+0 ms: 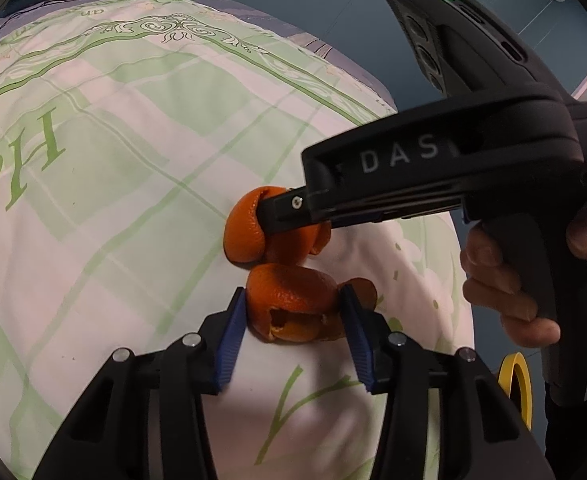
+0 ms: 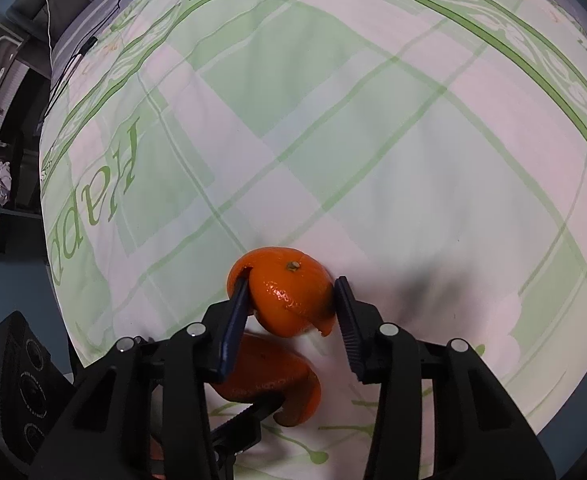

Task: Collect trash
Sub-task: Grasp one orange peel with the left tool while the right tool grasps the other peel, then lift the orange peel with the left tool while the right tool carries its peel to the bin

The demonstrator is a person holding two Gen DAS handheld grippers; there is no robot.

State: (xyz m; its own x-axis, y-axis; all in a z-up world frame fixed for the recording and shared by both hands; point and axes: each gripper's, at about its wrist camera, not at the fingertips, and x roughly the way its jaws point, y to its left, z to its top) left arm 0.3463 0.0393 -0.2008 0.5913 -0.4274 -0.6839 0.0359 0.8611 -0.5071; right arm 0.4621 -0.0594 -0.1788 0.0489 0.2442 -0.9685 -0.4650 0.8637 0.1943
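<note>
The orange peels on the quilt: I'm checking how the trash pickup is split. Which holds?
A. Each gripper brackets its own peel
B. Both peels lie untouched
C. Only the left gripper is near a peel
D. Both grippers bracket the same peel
A: the left gripper brackets the nearer peel, and the right gripper brackets the farther peel, both on the quilt.

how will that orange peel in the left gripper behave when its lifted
The orange peel looks hollow and torn open, so it is probably light and may crumple between the left gripper pads. Its curled, ragged flaps suggest it could flop or tear rather than roll.
</note>
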